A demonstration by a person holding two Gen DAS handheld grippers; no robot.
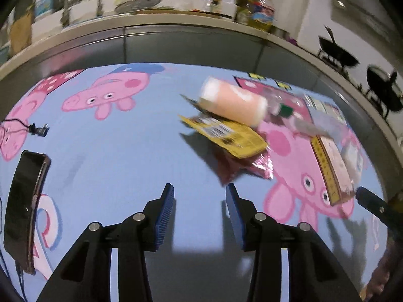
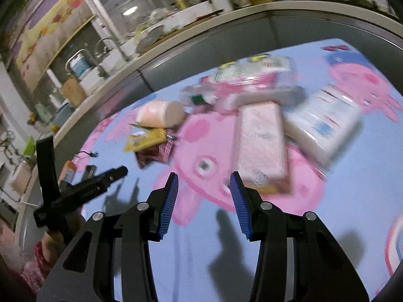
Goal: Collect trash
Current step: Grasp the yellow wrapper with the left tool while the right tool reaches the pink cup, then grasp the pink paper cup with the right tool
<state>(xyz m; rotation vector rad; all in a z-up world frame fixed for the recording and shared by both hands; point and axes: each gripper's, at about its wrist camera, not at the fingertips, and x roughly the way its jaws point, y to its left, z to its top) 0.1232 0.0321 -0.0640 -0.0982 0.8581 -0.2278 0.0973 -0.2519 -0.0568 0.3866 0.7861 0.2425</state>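
Trash lies on a blue cartoon-pig tablecloth point(image 1: 105, 156). A peach cup point(image 1: 234, 102) lies on its side over a yellow wrapper point(image 1: 231, 136) and a dark red wrapper point(image 1: 241, 168). A clear plastic bottle with a green cap point(image 1: 284, 109) lies behind. A pink box point(image 1: 332, 168) lies at the right. My left gripper point(image 1: 200, 191) is open and empty, just short of the red wrapper. My right gripper point(image 2: 204, 180) is open and empty, close to the pink box point(image 2: 259, 146). The cup point(image 2: 161, 114), yellow wrapper point(image 2: 146, 139) and bottle point(image 2: 201, 98) lie further left.
A black phone point(image 1: 22, 209) and a cable plug point(image 1: 37, 130) lie at the left of the cloth. A white tissue pack point(image 2: 325, 123) and a clear package point(image 2: 254, 75) lie at the right. A cluttered kitchen counter point(image 1: 176, 22) with sink runs behind the table.
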